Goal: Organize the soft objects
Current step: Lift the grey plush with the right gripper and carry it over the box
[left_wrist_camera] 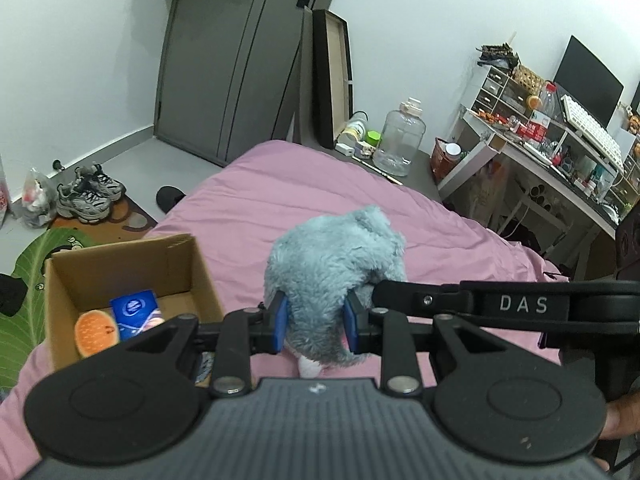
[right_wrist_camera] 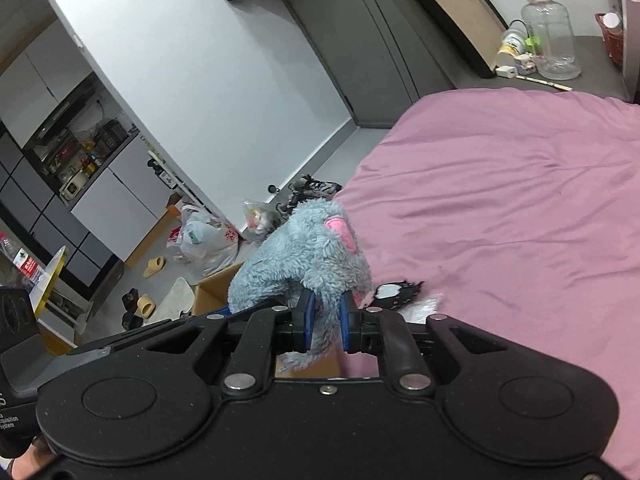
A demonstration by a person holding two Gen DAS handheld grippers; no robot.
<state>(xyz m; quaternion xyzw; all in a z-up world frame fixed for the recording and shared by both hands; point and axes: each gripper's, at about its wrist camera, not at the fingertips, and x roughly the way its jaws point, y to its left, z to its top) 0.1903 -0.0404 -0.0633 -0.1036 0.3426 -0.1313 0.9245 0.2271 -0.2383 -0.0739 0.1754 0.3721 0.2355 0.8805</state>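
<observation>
Left tool [left_wrist_camera: 316, 322]: I have it closed on the plush toy [left_wrist_camera: 334, 264], pads pressed into the fur.
Right tool [right_wrist_camera: 325, 326]: I have it pinching a narrower tuft of the same toy.
Why both: the floppy toy would sag from one grip, I judge.
Toy location: lifted above the pink bed [left_wrist_camera: 248, 196], right of the box [left_wrist_camera: 132, 264].
Count: one toy, one box, two items inside.
</observation>
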